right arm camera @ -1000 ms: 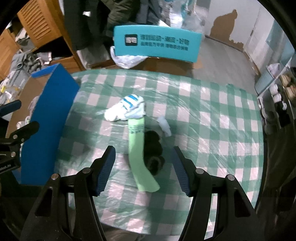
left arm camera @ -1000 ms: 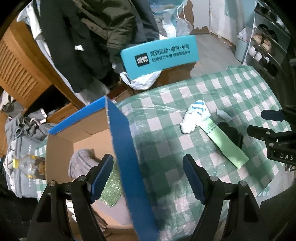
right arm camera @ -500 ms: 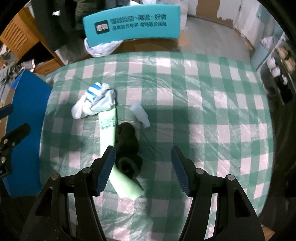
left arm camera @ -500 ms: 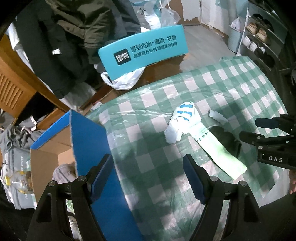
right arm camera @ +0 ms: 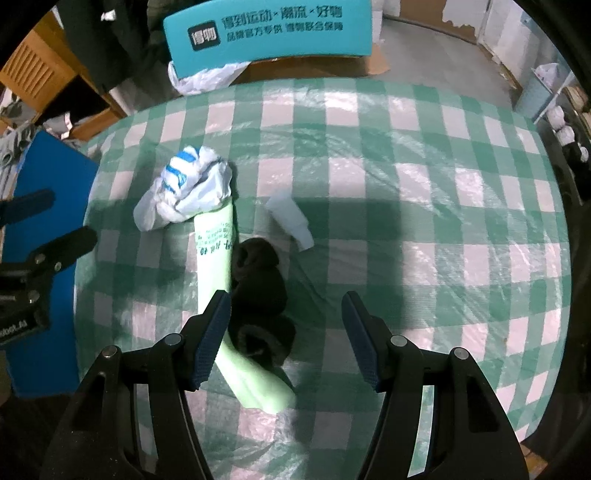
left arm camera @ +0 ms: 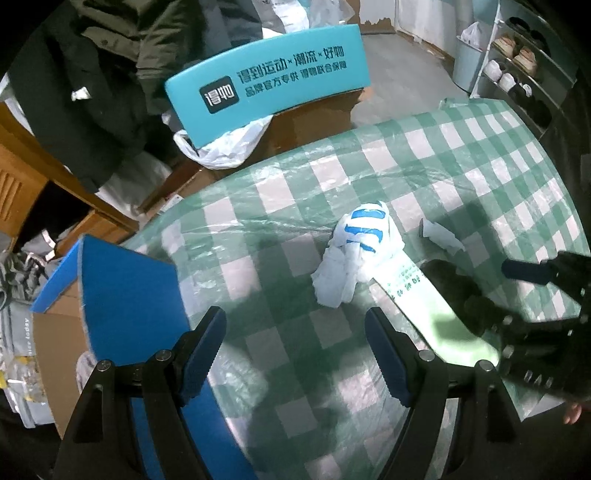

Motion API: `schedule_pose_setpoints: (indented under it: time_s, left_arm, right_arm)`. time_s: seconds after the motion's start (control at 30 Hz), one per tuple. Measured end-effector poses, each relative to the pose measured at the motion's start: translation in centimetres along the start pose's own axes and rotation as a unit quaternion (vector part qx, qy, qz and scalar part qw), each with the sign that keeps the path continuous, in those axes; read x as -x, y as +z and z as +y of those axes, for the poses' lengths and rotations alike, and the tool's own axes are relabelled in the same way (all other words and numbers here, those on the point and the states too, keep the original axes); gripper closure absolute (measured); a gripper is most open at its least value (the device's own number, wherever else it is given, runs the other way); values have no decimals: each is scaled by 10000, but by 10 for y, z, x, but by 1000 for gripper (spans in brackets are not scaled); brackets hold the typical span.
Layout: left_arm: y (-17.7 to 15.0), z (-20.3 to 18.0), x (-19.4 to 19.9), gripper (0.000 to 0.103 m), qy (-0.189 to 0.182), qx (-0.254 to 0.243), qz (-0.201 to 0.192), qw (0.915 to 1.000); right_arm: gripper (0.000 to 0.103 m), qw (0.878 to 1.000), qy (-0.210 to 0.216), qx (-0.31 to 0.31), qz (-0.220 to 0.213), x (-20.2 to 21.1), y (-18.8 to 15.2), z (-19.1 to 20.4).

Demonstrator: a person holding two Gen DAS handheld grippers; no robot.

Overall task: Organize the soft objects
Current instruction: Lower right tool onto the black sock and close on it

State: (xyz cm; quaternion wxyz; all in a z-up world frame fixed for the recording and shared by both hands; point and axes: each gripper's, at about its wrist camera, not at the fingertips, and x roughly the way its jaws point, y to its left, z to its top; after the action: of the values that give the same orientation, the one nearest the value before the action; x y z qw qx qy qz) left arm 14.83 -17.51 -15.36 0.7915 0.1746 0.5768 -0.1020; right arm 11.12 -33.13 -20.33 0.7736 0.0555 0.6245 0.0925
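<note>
On the green checked tablecloth point(right arm camera: 406, 147) lie a crumpled white bag with blue stripes point(right arm camera: 188, 184), a long light-green packet point(right arm camera: 216, 254) and a dark rolled sock point(right arm camera: 262, 291). In the left wrist view the white bag point(left arm camera: 358, 254) and green packet point(left arm camera: 424, 306) lie ahead of my open left gripper point(left arm camera: 295, 354), which hovers empty over the cloth. My right gripper point(right arm camera: 286, 336) is open just above the dark sock, its left finger over the packet. Nothing sits between the pads of either one.
A blue-edged cardboard box point(left arm camera: 110, 295) stands at the table's left edge. A small white tube point(right arm camera: 290, 218) lies by the sock. Behind the table are a teal chair back point(right arm camera: 266, 33), dark coats point(left arm camera: 92, 92) and wooden furniture; a shoe rack point(left arm camera: 517, 66) stands at right.
My left gripper has left the spot over the box and moved right over the cloth toward the white bag. My right gripper has dropped lower over the dark sock. Both stayed open.
</note>
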Motion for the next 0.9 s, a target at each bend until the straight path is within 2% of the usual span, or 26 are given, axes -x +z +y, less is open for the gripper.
schedule_pose_setpoints:
  time_s: [0.57, 0.6, 0.7, 0.8, 0.9]
  left_arm:
    - [22, -15, -48, 24, -183, -163, 261, 9994]
    - [23, -16, -50, 24, -165, -180, 275, 9993]
    - [24, -14, -53, 24, -176, -175, 308, 9992]
    - [25, -13, -55, 24, -212, -143, 326, 9991]
    - [24, -16, -54, 24, -222, -184, 316, 9991]
  right_arm:
    - [40, 9995, 175, 77, 233, -29, 1, 6]
    - [42, 9995, 184, 85, 253, -31, 1, 7]
    - [66, 9995, 190, 78, 251, -33, 3, 7]
    - [67, 9994, 158, 163, 263, -32, 4, 9]
    - [67, 9996, -109, 225, 112, -24, 7, 9]
